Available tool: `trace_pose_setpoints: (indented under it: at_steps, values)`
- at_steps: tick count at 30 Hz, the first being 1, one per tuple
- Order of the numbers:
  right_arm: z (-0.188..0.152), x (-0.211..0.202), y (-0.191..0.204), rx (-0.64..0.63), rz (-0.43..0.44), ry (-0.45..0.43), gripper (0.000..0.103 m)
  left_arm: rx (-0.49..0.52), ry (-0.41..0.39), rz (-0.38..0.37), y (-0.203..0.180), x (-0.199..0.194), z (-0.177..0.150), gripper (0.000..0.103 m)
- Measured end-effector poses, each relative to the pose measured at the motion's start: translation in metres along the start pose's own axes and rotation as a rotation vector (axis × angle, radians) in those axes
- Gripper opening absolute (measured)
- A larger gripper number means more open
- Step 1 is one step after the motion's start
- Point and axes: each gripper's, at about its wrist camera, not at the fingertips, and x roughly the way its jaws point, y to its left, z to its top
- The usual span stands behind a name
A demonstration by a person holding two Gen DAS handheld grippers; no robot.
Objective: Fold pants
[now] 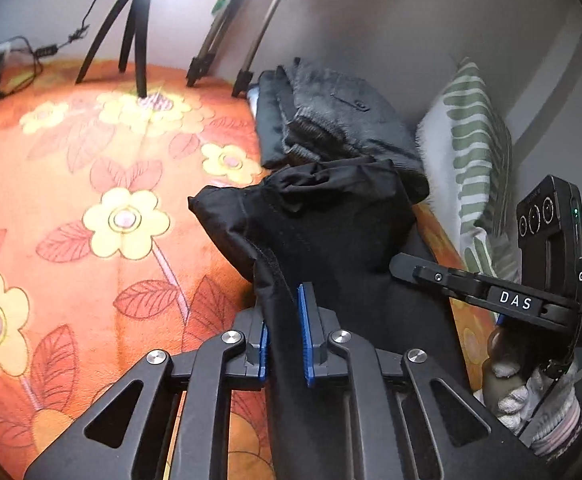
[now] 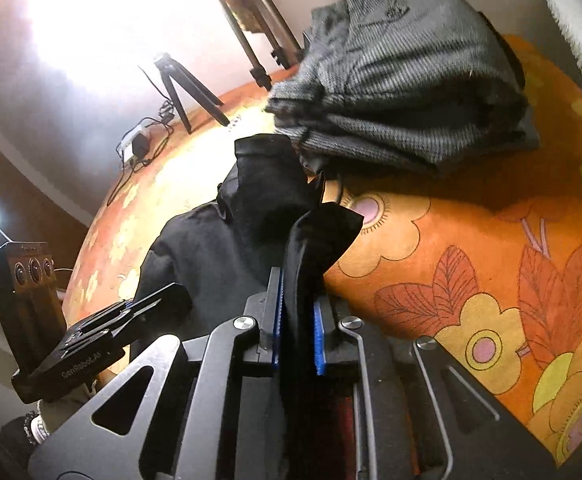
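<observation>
Left gripper (image 1: 285,334) and right gripper (image 2: 297,326) pinch black pants (image 1: 331,232) near bed edge (image 1: 467,320) | slick fabric, seemingly thin bite, may slip

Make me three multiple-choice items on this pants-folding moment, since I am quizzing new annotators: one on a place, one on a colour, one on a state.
1. Where does the folded grey garment lie?
A. beyond the black pants, on the bedspread
B. on the floor
C. on the tripod

2. What colour are the pads on the fingers?
A. red
B. blue
C. white

3. What is the right gripper doing?
A. standing open over bare bedspread
B. pinching the pillow
C. shut on the black pants

Answers: 1 A, it rests on the orange floral bedspread past the pants; 2 B, blue strips line both fingers; 3 C, black cloth is clamped between its pads.
</observation>
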Motion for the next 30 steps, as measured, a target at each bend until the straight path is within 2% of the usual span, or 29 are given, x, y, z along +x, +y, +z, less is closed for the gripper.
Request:
trace_pose_setpoints:
  at_steps: [10, 16, 24, 30]
  values:
    - [0.004, -0.032, 0.016, -0.021, 0.028, -0.07, 0.012, 0.001, -0.064, -0.035, -0.009, -0.024, 0.007, 0.01]
    - [0.016, -0.067, 0.028, -0.041, 0.049, -0.168, 0.012, 0.064, -0.144, -0.055, -0.028, -0.047, 0.025, 0.009]
    - [0.043, -0.107, 0.036, -0.055, 0.049, -0.301, 0.012, 0.133, -0.216, -0.09, -0.056, -0.06, 0.073, 0.009]
    - [0.082, -0.127, 0.032, -0.056, 0.04, -0.387, 0.012, 0.213, -0.269, -0.106, -0.084, -0.061, 0.12, 0.009]
